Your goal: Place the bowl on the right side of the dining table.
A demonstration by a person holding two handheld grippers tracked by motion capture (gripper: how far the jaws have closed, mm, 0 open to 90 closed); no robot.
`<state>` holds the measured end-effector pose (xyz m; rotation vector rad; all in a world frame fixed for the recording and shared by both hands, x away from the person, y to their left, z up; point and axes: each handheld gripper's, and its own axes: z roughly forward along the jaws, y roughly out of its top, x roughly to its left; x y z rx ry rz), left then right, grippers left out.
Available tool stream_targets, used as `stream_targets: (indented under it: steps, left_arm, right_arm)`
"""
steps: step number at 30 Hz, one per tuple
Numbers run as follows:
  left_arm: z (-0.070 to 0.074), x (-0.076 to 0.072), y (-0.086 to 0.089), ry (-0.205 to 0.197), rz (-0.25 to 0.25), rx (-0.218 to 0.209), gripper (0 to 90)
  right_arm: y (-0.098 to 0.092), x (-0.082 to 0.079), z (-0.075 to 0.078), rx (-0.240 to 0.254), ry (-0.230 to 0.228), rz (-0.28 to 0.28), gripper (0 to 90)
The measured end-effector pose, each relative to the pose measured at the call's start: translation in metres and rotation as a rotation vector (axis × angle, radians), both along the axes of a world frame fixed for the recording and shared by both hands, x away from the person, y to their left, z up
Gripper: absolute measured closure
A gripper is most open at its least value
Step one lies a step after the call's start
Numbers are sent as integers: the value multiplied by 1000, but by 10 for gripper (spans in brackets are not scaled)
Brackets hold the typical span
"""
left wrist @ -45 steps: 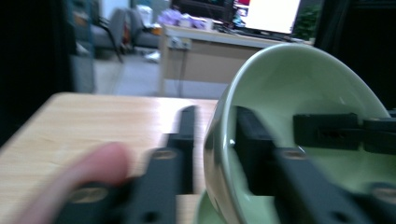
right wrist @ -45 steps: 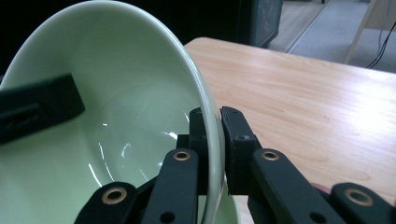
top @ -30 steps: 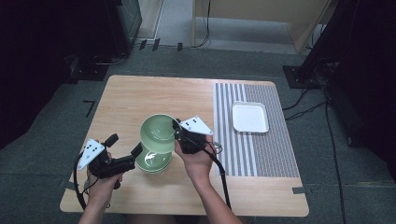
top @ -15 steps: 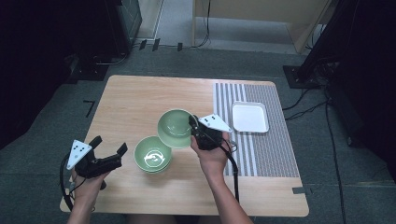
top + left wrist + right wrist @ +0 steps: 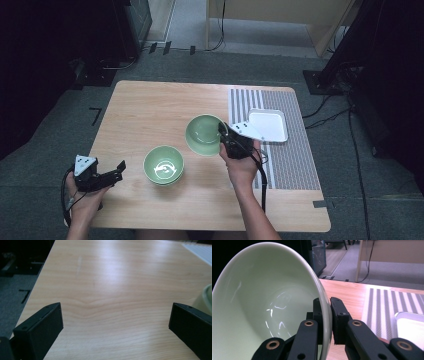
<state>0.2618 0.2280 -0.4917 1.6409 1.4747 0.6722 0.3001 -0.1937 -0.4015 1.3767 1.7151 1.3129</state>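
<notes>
A pale green bowl hangs above the middle of the wooden table, tilted, with my right gripper shut on its right rim. In the right gripper view the bowl fills the left side and the rim is pinched between the jaws. Green bowls, nested, sit on the table in front and to the left of the held one. My left gripper is open at the table's front left edge, apart from these bowls. In the left gripper view a sliver of green bowl shows past the right jaw.
A white square tray rests on a grey striped mat at the right side of the table. Cables and dark equipment stand on the floor around the table.
My right gripper has lifted the top bowl off the stack and carried it right and back. My left gripper has pulled away left toward the table's front corner.
</notes>
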Motion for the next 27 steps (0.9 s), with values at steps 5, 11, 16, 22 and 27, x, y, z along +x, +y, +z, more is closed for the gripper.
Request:
stream_targets:
  steps: [5,11,16,22,27]
  left_arm:
    - [-13,4,-1,74,2,65,0]
    - [-23,6,-6,120,-7,124,0]
    - [-25,7,-8,141,-4,136,0]
    - [-28,10,-11,198,5,165,0]
    - [-28,11,-11,197,7,165,0]
  right_arm:
    - [-14,1,-2,6,3,-27,841]
    - [-28,1,-4,5,8,-56,841]
    - [-38,3,-5,4,14,-71,841]
    - [-57,5,-6,7,20,-111,842]
    - [-72,8,-8,14,29,-143,841]
